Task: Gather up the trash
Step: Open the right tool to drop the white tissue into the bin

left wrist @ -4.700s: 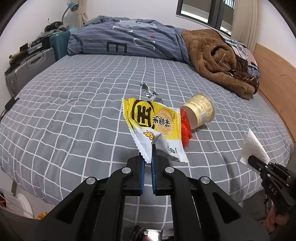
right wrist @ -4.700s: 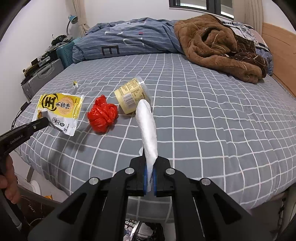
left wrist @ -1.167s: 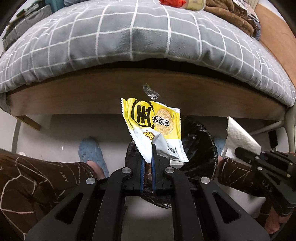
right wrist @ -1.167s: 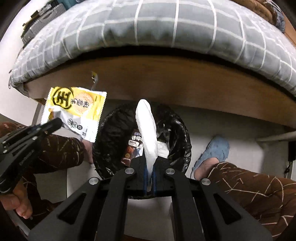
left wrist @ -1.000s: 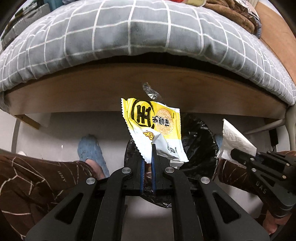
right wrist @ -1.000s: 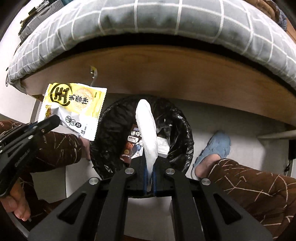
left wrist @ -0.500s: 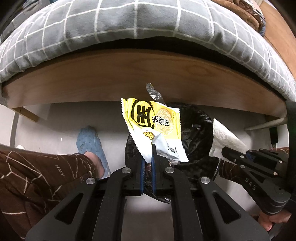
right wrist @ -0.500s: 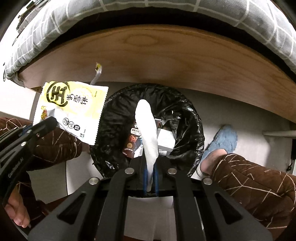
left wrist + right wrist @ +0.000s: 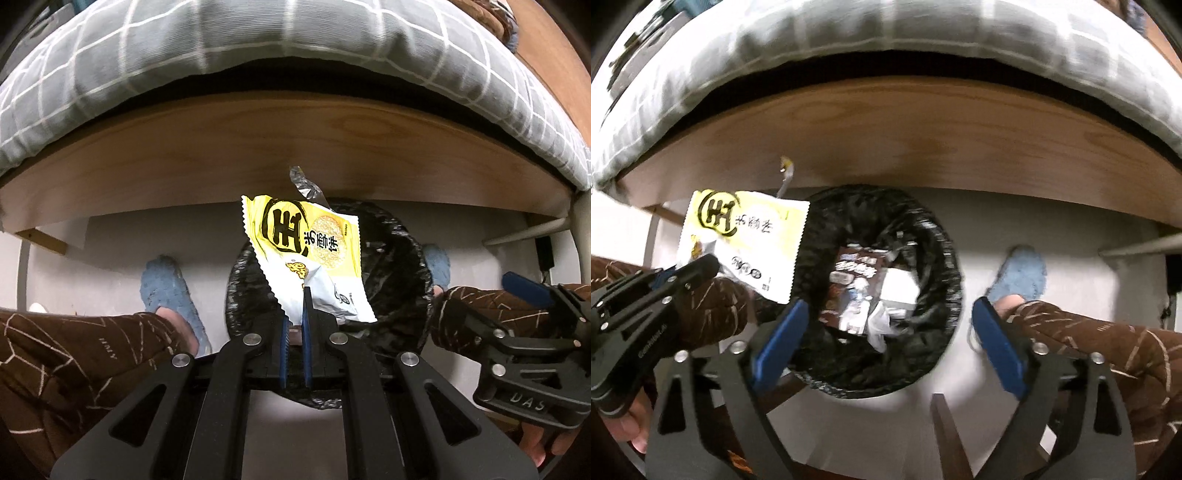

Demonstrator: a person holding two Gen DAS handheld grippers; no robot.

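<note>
My left gripper [image 9: 294,325] is shut on the lower edge of a yellow snack wrapper [image 9: 314,247], held upright over the black-lined trash bin [image 9: 402,258]. In the right wrist view my right gripper [image 9: 890,339] hangs over the same bin [image 9: 945,266]. Its jaws are opening wide and nothing is between them. A white tissue [image 9: 878,326] lies inside the bin, among other wrappers. The left gripper [image 9: 701,267] with the wrapper [image 9: 750,236] shows at the bin's left rim. One blue pad [image 9: 524,290] of the right gripper shows at the right of the left wrist view.
The wooden bed frame [image 9: 295,147] and the grey checked bedding [image 9: 258,48] overhang the floor just behind the bin. A person's legs in brown patterned trousers [image 9: 74,354] and blue slippers [image 9: 166,288] flank the bin. A metal leg [image 9: 524,232] stands at the right.
The right gripper has opened and let go of the white tissue, which now lies in the bin. The left gripper, still holding the wrapper, has moved closer over the bin.
</note>
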